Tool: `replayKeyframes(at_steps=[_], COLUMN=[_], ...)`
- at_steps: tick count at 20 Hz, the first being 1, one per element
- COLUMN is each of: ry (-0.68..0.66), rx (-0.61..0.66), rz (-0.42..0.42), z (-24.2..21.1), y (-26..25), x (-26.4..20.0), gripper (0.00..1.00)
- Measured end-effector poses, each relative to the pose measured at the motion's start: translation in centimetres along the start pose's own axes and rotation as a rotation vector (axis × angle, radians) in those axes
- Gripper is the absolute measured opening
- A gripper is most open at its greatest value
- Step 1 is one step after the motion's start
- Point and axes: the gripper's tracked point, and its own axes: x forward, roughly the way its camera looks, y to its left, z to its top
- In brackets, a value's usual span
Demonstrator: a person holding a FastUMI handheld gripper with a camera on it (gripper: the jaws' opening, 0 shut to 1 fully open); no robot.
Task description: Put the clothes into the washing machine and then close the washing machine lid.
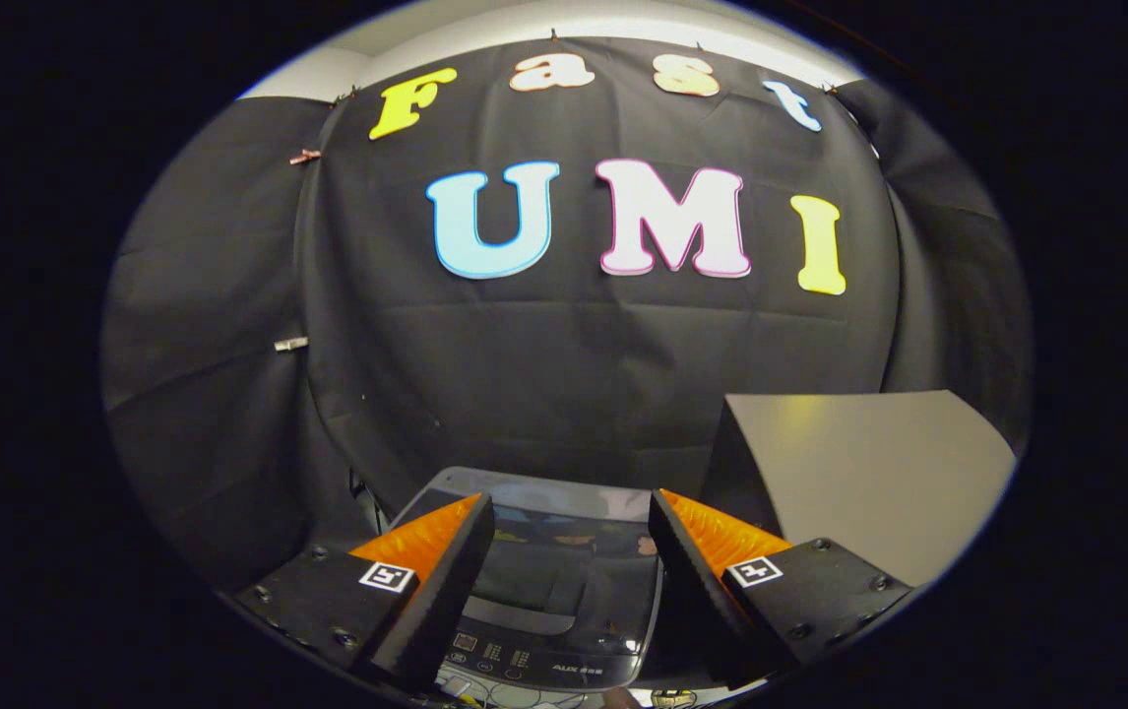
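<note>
**Hovering over a shut washer, nothing in the tongs**

Looking down past the gripper (572, 551), I can see one washing machine, and its dark glossy lid (564, 581) with the smoked window seems to be lying flat, so closed as far as I can tell. The lid sits right between the two fingers and a bit below them, with the control strip of buttons (515, 658) at the near edge, just under the fingertips. The tongs are spread wide, roughly as wide as the lid, and they hold nothing at all.

Clothes? Zero that I can spot. No shirt, no towel, nothing hanging off the fingers. There are some blurry shapes in the lid window, but I honestly can't tell if that's laundry inside or just reflections.

Just right of the machine stands one plain grey slab-sided box (869, 473), close to the right finger. Behind everything hangs the black cloth wall (544, 374).

My guess on the step: either it's the very start and the clothes need fetching, or the lid is already down and the job is basically done. If it's the start, the next move means finding the garment first and getting that lid lifted before anything goes in.

Count: one gripper, two fingers, one washer, one lid, one grey box, no visible clothes.
</note>
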Motion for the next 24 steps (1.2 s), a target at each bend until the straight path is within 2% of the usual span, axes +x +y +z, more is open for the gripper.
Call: replayKeyframes(at_steps=[8,12,18,20,24], ry=[-0.217,-0.293,-0.406,-0.444,-0.456], rx=[0.045,0.013,-0.049,-0.052,-0.096], rz=[0.021,-0.005,-0.075,-0.074,-0.112], z=[5.9,7.5,8.3,8.1,7.0], y=[-4.3,-7.9,-12.3,-12.5,-13.6], x=[-9.1,-13.6,-21.2,-23.3,-26.7], gripper=[0.99,0.99,0.99,0.99,0.98])
